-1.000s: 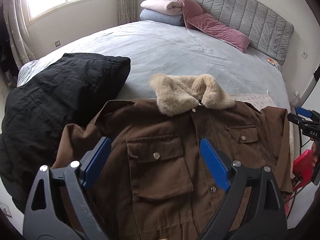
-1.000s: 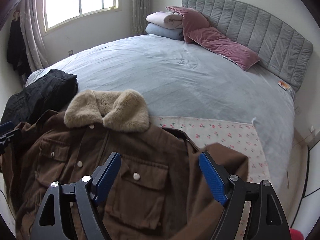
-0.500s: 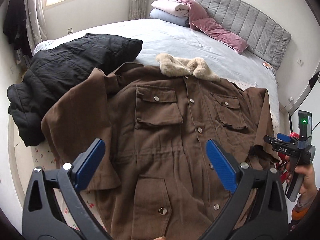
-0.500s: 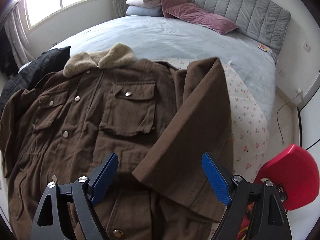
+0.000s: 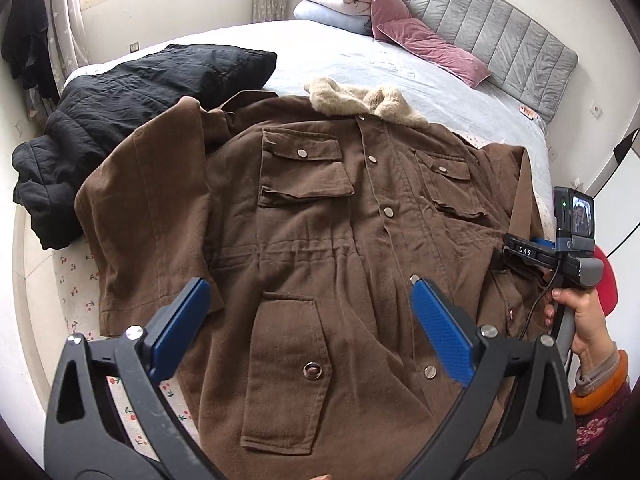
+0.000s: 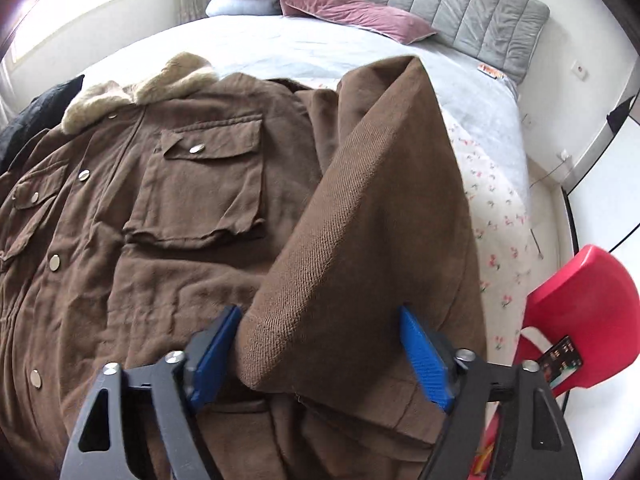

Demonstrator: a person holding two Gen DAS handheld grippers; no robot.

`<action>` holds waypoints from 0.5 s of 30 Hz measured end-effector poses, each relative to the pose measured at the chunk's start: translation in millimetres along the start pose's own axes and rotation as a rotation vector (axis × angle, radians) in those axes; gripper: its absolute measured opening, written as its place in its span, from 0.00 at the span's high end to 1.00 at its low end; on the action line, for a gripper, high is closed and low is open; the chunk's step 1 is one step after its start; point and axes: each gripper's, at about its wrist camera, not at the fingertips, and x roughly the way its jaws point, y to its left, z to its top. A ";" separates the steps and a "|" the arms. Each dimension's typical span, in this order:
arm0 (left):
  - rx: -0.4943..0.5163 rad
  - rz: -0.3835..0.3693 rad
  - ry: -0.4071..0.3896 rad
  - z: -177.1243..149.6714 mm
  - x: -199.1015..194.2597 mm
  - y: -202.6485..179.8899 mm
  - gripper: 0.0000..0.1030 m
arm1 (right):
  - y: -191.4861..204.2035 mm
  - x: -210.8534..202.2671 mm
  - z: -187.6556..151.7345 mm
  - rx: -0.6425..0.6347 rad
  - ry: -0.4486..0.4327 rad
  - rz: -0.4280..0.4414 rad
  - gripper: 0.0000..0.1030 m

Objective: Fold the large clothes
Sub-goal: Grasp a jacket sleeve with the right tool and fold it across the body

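Note:
A brown jacket [image 5: 320,240] with a beige fur collar [image 5: 360,100] lies front up on the bed, buttons closed. My left gripper [image 5: 308,320] is open and empty, above the jacket's lower front. My right gripper [image 6: 320,344] is open, its jaws either side of the cuff end of the jacket's right sleeve [image 6: 360,220], which lies along the jacket's side. The right gripper also shows in the left wrist view [image 5: 532,256], held by a hand at the jacket's right edge. The left sleeve [image 5: 148,208] lies spread to the left.
A black padded coat [image 5: 120,112] lies bunched left of the jacket. A floral sheet [image 6: 492,208] covers the bed edge. Pink pillows [image 5: 428,48] and folded blankets [image 5: 332,4] sit by the grey headboard [image 5: 500,40]. A red chair [image 6: 580,312] stands to the right.
Both grippers have pulled back and down toward the jacket's lower part. The right gripper has come down over the right sleeve's cuff, jaws still apart.

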 end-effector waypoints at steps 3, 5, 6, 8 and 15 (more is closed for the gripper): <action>-0.017 -0.032 0.014 3.2 3.2 -0.3 0.02 | -12.0 -5.1 6.6 -0.028 -0.011 -0.037 0.87; -0.006 -0.040 0.019 5.2 4.5 -3.0 0.02 | -19.4 -11.7 9.0 -0.055 -0.029 -0.064 0.91; 0.003 -0.035 0.018 6.2 4.9 -4.7 0.02 | -22.7 -15.8 11.6 -0.079 -0.042 -0.093 0.92; 0.020 -0.025 0.019 8.8 5.9 -7.6 0.02 | -32.4 -25.7 18.1 -0.119 -0.065 -0.163 0.93; 0.043 -0.003 0.021 14.0 7.9 -7.5 0.02 | -123.2 -51.1 79.6 -0.103 -0.141 -0.464 0.94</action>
